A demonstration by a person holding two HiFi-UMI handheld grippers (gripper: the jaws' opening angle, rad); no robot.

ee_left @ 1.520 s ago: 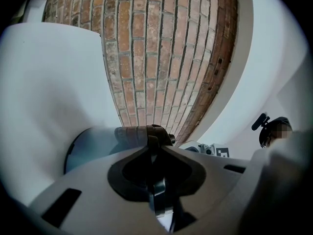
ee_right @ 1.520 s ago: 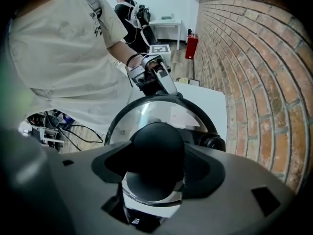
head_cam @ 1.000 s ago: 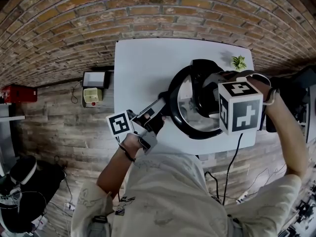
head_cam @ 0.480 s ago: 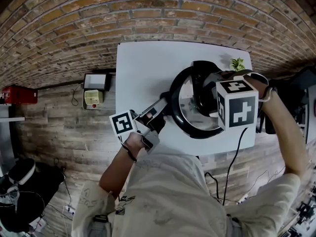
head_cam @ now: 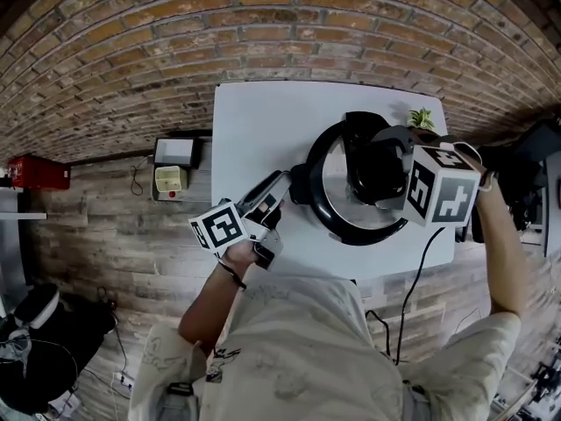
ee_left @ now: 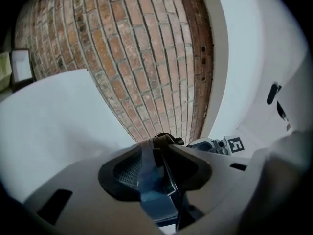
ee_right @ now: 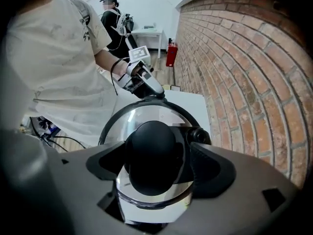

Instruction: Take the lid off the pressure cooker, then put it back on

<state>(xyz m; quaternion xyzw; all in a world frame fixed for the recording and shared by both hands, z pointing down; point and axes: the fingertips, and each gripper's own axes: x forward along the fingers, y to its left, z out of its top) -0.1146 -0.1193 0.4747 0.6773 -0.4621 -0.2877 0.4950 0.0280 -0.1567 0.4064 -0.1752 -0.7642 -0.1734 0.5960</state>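
Item: black-rimmed round steel pressure cooker (head_cam: 326,222), standing on the right half of the white rectangular table (head_cam: 254,121).
Lid: shiny domed steel lid (head_cam: 336,181), seated on the pot and level by the look of it. Whether it is locked I cannot tell.
Knob: round black plastic knob (ee_right: 150,155) at the lid's centre.
Side handle: black side handle (head_cam: 299,183) jutting from the cooker's left, toward the near side.
Right gripper (ee_right: 155,164): pointing steeply down over the lid. Its jaws have just been opening and now stand wide on either side of the knob, pads just beside it and not pressing.
Left gripper (head_cam: 279,182): at the near left, pointing level at the side handle. Its jaws have just been opening. The handle's end lies between them, apparently ungripped.
Also present: small green plant (head_cam: 423,112) at the table's far right corner.
Step in hand: judged to be letting go, with the lid on the pot.
Next move: lift the right gripper straight up off the knob and draw the left back along the side handle, without nudging the cooker.
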